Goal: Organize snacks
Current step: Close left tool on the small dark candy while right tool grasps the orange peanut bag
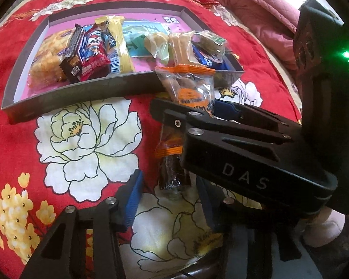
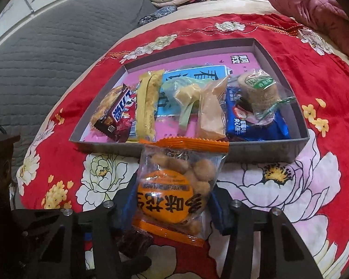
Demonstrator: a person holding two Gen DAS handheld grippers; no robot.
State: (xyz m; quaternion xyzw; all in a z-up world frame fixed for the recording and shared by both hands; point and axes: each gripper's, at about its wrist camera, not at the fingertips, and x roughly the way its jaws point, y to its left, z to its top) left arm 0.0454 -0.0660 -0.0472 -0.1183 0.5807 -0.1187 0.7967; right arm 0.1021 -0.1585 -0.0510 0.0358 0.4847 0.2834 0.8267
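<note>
Blue-padded black right gripper [image 2: 172,209], bottom centre of the right wrist view, is clamped on a clear orange-edged packet of coated peanuts [image 2: 176,188], held just in front of the shallow grey cardboard tray [image 2: 244,150] at mid-frame. Left gripper [image 1: 168,201], bottom of the left wrist view: jaws apart, flanking a dark-filled clear orange-trimmed wrapper [image 1: 171,169] lying on the red floral cloth [image 1: 23,121]. Tray already holds assorted wrapped snacks.
</note>
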